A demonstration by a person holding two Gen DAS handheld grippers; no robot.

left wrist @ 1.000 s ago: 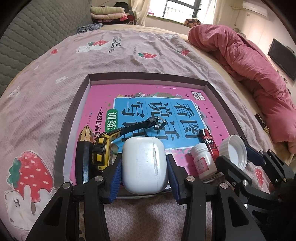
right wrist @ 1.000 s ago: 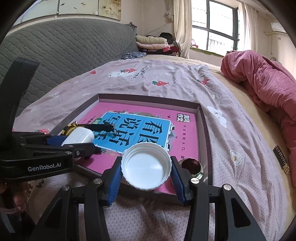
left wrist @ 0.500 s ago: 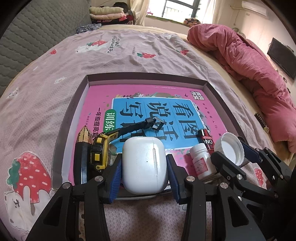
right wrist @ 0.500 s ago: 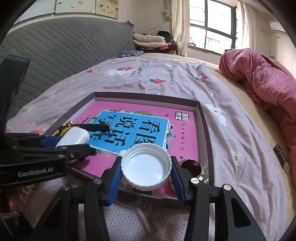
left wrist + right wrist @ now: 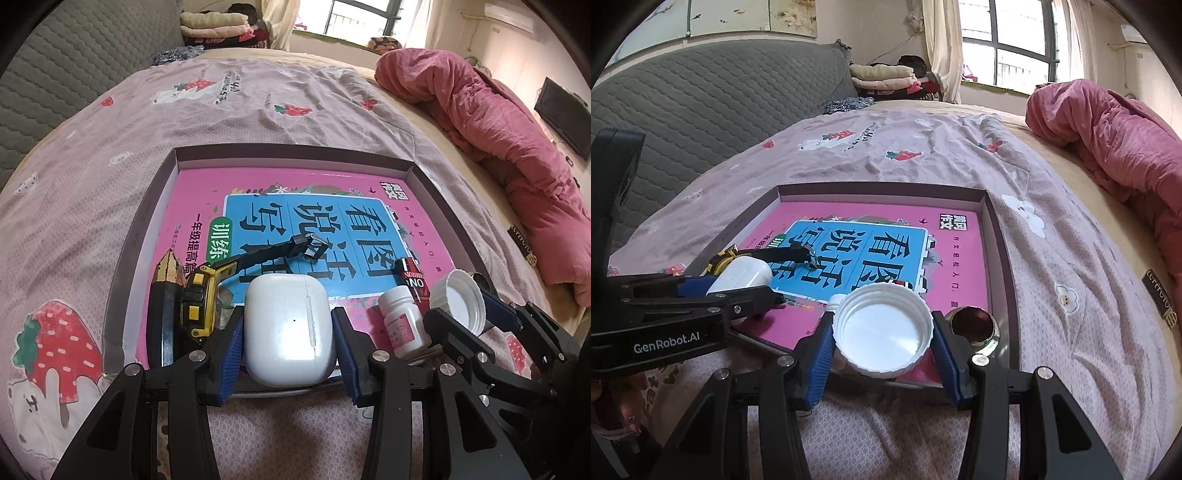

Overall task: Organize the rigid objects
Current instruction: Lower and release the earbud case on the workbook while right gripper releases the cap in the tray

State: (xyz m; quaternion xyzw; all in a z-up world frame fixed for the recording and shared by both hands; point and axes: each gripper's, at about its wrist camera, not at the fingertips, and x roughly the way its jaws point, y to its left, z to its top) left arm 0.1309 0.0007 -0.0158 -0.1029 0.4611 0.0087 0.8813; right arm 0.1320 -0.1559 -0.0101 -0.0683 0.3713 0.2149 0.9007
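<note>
Earbud case [image 5: 290,326], white, sits clamped between my left gripper's [image 5: 288,343] blue pads at the tray's [image 5: 295,153] near edge, beside the yellow tape measure [image 5: 197,302]. Little has changed over the last second: both hands hold still, so I judge the placing paused, not done. Right gripper [image 5: 882,334] grips the white cap [image 5: 882,326] near the near-right corner, above the small bottle [image 5: 402,321]. Both point steeply down.

White earbud case [image 5: 290,328], lid shut, upright between blue pads at tray's [image 5: 147,218] near edge. White ribbed cap [image 5: 882,330], hollow side up, likewise pinched. Yellow tape measure [image 5: 197,304], small pill bottle [image 5: 402,323], battery [image 5: 413,278] lay on pink book [image 5: 295,206].
</note>
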